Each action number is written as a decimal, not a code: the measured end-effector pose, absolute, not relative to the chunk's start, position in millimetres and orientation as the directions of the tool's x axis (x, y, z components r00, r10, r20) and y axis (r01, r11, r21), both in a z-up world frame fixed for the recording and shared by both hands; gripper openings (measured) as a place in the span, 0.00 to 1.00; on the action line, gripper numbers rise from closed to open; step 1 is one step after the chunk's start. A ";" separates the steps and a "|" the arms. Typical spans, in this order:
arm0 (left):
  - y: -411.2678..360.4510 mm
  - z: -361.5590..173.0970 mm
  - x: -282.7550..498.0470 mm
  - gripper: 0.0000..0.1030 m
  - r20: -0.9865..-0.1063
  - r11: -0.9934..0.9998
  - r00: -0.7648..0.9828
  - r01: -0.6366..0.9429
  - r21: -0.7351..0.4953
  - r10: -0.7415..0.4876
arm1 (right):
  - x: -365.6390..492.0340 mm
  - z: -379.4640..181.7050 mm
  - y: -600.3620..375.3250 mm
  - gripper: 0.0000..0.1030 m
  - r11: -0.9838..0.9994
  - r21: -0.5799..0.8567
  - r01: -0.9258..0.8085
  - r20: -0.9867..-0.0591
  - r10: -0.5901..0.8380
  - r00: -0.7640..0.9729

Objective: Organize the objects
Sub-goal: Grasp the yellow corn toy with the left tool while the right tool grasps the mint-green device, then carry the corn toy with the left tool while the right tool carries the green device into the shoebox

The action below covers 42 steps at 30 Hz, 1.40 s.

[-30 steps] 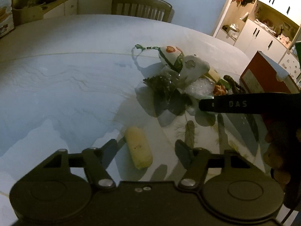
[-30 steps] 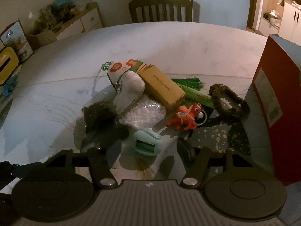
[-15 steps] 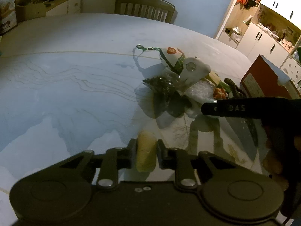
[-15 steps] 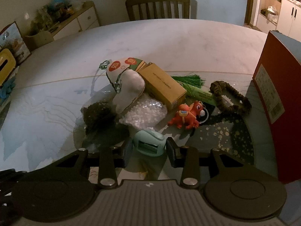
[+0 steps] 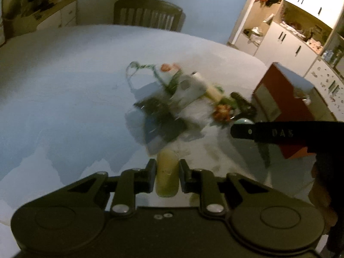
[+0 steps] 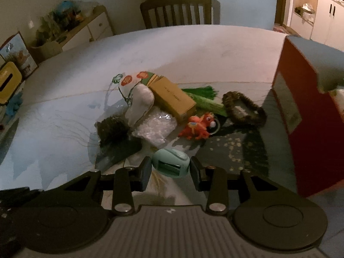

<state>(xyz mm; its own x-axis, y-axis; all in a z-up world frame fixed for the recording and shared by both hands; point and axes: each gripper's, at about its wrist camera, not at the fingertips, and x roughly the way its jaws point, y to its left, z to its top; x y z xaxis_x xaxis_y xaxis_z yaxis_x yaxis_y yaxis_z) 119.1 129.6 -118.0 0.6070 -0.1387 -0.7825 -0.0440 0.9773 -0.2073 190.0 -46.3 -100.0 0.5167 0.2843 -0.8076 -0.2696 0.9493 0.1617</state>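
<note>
My left gripper [image 5: 167, 177] is shut on a pale yellow oblong piece [image 5: 167, 173] and holds it just above the table. My right gripper [image 6: 171, 173] is shut on a small mint-green oval device [image 6: 171, 166]; its finger shows as a black bar in the left wrist view [image 5: 279, 132]. A pile lies mid-table: a tan box [image 6: 174, 99], a white pouch [image 6: 140, 105], an orange toy [image 6: 198, 125], a bag of white beads [image 6: 155, 126], a dark tangle [image 6: 112, 130], a green tassel [image 6: 204, 99] and a brown woven ring [image 6: 244, 109].
A tall red box [image 6: 314, 129] stands at the table's right edge, close to my right gripper. A wooden chair [image 6: 176, 9] stands behind the round white table [image 6: 193, 49]. A sideboard [image 6: 71, 30] is at the back left, white cupboards [image 5: 290, 36] at the back right.
Both grippers went from open to shut: the left closed on the yellow piece and the right on the mint-green device. Both now hold them slightly raised, and the left view is blurred by motion.
</note>
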 end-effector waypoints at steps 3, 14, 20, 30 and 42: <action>119.9 -102.3 121.7 0.20 -0.769 0.976 0.619 -0.016 -0.215 -0.159 | 184.5 -85.6 -57.5 0.37 0.947 0.179 -0.265 -0.800 0.297 0.521; 63.0 -41.4 128.5 0.20 -0.719 0.963 0.645 0.117 -0.243 -0.259 | 158.7 -24.0 -108.6 0.37 0.934 0.230 -0.275 -0.748 0.350 0.563; 26.0 -20.6 131.4 0.20 -0.692 0.954 0.658 0.176 -0.243 -0.298 | 145.4 2.2 -141.1 0.37 0.935 0.232 -0.268 -0.717 0.351 0.603; -39.9 -14.1 143.7 0.20 -0.689 0.945 0.648 0.245 -0.214 -0.324 | 136.0 26.2 -207.9 0.37 0.946 0.213 -0.245 -0.663 0.324 0.674; -117.2 -26.3 177.4 0.20 -0.718 0.939 0.611 0.285 -0.195 -0.334 | 153.0 12.9 -292.0 0.37 0.964 0.193 -0.184 -0.677 0.267 0.686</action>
